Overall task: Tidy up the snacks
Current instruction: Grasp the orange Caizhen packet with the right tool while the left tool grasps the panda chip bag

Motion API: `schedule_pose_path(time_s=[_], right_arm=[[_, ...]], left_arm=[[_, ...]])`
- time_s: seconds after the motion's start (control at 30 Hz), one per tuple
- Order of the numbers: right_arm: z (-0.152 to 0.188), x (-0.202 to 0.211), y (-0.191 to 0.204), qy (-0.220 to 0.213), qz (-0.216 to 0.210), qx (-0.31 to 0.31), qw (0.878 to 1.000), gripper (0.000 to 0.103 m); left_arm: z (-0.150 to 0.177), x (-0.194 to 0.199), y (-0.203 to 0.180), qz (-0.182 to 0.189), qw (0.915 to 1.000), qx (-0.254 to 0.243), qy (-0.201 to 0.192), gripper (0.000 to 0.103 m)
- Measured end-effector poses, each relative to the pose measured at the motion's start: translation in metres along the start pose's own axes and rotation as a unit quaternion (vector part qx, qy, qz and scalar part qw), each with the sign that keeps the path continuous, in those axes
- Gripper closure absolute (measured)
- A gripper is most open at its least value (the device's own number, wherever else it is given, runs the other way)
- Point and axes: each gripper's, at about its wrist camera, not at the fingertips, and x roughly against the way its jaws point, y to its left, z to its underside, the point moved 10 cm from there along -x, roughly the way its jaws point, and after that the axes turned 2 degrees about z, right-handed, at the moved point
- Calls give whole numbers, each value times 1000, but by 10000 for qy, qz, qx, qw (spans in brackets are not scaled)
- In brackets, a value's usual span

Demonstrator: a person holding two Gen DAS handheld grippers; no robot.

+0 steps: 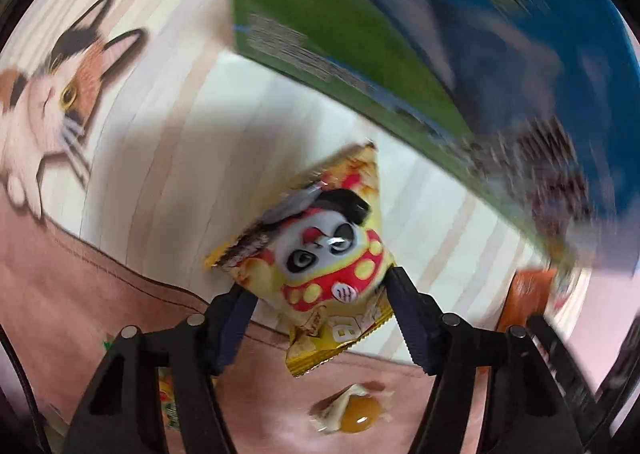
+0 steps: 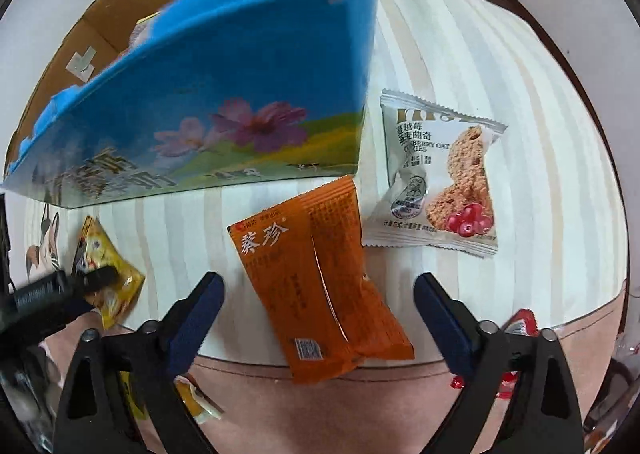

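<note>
A yellow snack packet (image 1: 320,254) with a panda print lies on the striped cloth, and my left gripper (image 1: 316,286) is shut on its lower half, one pad against each side. The right wrist view shows the same packet (image 2: 108,254) at far left with the left gripper (image 2: 92,278) on it. My right gripper (image 2: 318,290) is open over an orange packet (image 2: 316,282), which lies between its fingers with a gap on both sides. Behind stands an open blue and green carton (image 2: 240,94) with several snacks inside.
A white cranberry oat cookie packet (image 2: 436,174) lies right of the carton. An amber wrapped candy (image 1: 356,410) sits on the pink border near me, and a red wrapper (image 2: 524,322) is at the right. A cat print (image 1: 52,102) marks the cloth's left side.
</note>
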Motion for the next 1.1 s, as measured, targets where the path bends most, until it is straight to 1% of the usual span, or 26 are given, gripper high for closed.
schedule_pose_path(time_s=[0.07,0.1,0.13,0.17,0.23,0.3,0.33,0.4,0.47,0.5,0.53,0.6,0.63,0.7,0.73,0.77,0.8,0.83,0.87,0.9,0.93,0.97,1.1], right_arm=[[2,-7,2,82,-44,32,10000,19],[2,-11,5,136,-47,105,9998,26],[4,-15,5,181,2,173,9997,31],[7,-19,8,228,24,255,9994,33],[14,-25,13,346,63,397,9986,44],[25,-29,17,490,86,513,9974,45],[31,-29,20,583,20,516,9970,45],[43,-29,24,751,-132,476,9960,45],[51,-29,26,832,-290,280,9957,44],[52,-30,25,836,-328,190,9958,42],[51,-32,24,835,-344,129,9958,39],[49,-34,23,840,-383,-4,9957,38],[48,-37,20,849,-372,-32,9957,38],[41,-42,24,849,-298,18,9959,38],[38,-43,24,858,-239,55,9960,38],[38,-44,26,858,-180,103,9961,38],[34,-44,26,844,-149,130,9962,39],[32,-45,29,819,-122,159,9964,42],[33,-44,29,800,-109,195,9965,43],[35,-44,29,800,-57,253,9965,48],[39,-43,30,818,-51,297,9962,49],[44,-43,30,867,-76,312,9957,49],[74,-41,32,1059,-143,364,9936,50]], left_arm=[[9,-4,-2,-113,9991,-358,174,39],[14,-5,-2,-195,9982,-530,190,39],[19,-7,-1,-279,9969,-704,219,39],[25,-8,0,-348,9956,-828,256,39],[34,-8,5,-407,9943,-934,302,39],[40,-6,8,-298,9951,-868,371,39],[42,-3,11,-201,9963,-731,405,39],[42,3,12,140,9982,-399,423,39],[36,8,14,424,9986,-30,323,39],[31,7,12,504,9982,81,304,39],[31,6,12,479,9983,124,308,39],[22,1,7,506,9980,162,330,39],[18,-2,3,472,9982,155,335,38],[12,-11,-2,289,9989,87,356,38],[2,-15,-5,161,9994,1,301,38],[-5,-18,-6,26,9997,-118,222,38],[-5,-19,-9,-131,9993,-311,141,39],[-8,-20,-8,-201,9988,-440,107,39],[-5,-20,-10,-298,9976,-621,70,44],[-2,-20,-11,-367,9963,-776,51,46],[5,-24,-21,-392,9953,-887,66,46],[11,-26,-22,-418,9942,-987,119,47],[45,-30,-15,-588,9881,-1371,369,47]])
